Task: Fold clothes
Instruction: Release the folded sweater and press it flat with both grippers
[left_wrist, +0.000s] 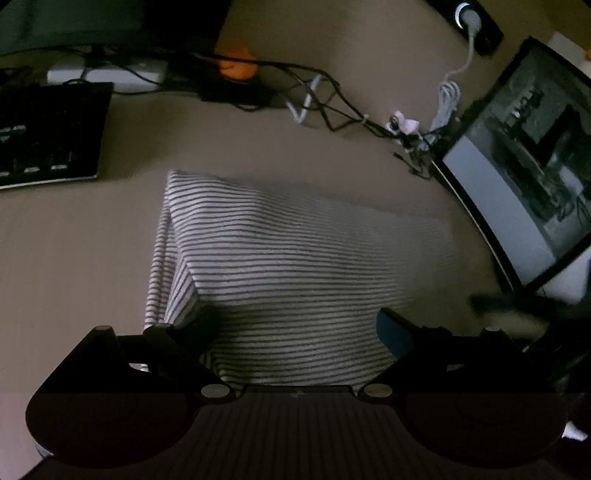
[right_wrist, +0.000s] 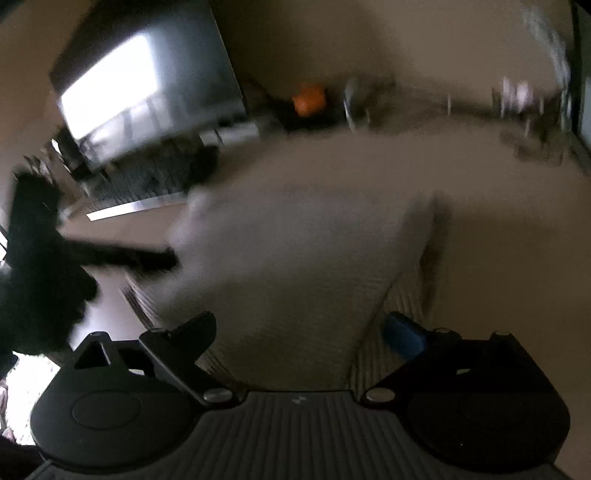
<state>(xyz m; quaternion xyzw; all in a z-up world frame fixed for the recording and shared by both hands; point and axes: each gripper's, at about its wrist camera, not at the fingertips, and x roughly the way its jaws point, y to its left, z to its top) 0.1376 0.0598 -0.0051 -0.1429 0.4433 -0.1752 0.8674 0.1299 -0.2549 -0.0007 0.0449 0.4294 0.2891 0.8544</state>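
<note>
A white garment with thin dark stripes (left_wrist: 288, 266) lies folded into a rough rectangle on the beige table. My left gripper (left_wrist: 299, 325) hangs over its near edge, jaws spread wide, nothing pinched between the black finger and the blue-padded finger. In the right wrist view, which is blurred, the same striped garment (right_wrist: 295, 266) fills the middle. My right gripper (right_wrist: 301, 328) stands open above its near right part, with nothing held. At the left of that view a dark shape that looks like the other gripper (right_wrist: 110, 258) reaches toward the cloth.
A dark keyboard (left_wrist: 48, 136) lies at the back left and a monitor (left_wrist: 532, 177) stands at the right. Black and white cables (left_wrist: 325, 99) and an orange object (left_wrist: 236, 68) line the back. Another screen (right_wrist: 147, 96) glows in the right wrist view.
</note>
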